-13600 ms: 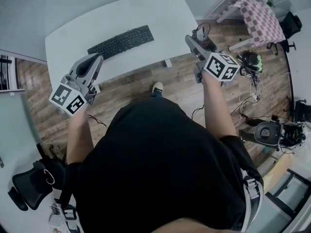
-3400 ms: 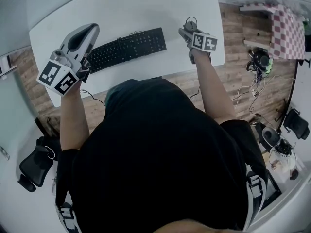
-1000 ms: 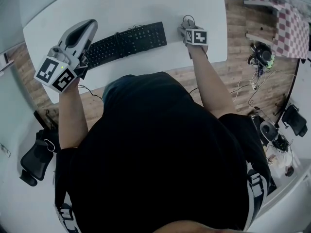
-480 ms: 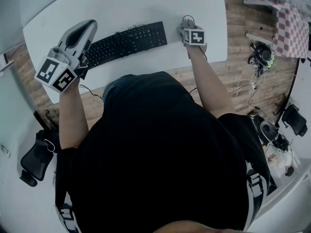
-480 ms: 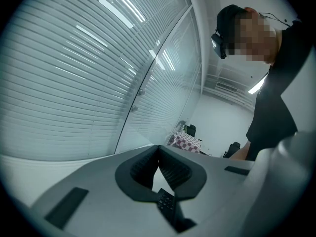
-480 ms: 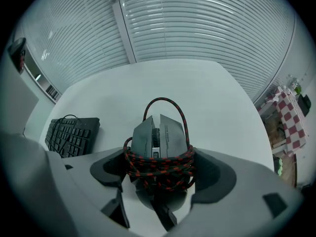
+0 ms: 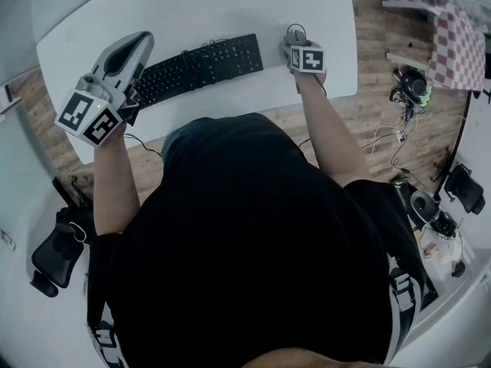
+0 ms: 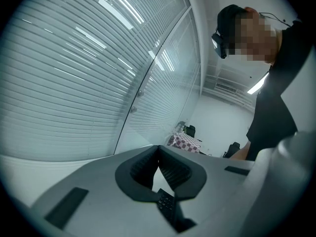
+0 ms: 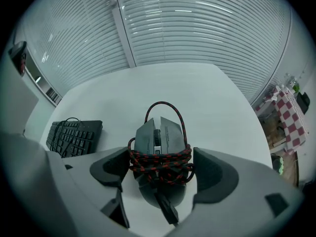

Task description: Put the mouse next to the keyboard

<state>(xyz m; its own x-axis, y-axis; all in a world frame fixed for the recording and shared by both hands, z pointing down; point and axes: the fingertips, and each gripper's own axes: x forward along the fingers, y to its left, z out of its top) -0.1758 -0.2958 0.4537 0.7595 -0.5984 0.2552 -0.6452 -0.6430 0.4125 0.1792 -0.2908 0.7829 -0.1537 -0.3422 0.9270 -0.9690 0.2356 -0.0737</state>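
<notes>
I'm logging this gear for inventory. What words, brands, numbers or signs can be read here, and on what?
Mouse: faint print on its right button, too blurred to read.
Keyboard: key legends too small to read.
Marker cubes: black-and-white square patterns only, no words.

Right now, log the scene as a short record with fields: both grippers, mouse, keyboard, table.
left gripper: jaws together, nothing held, near the keyboard's left end
right gripper: jaws on the mouse's cable-wrapped sides
mouse: grey, red-and-black cable wound round it, at table level
keyboard: black, flat on the table, left of the mouse with a gap between
table: white
</notes>
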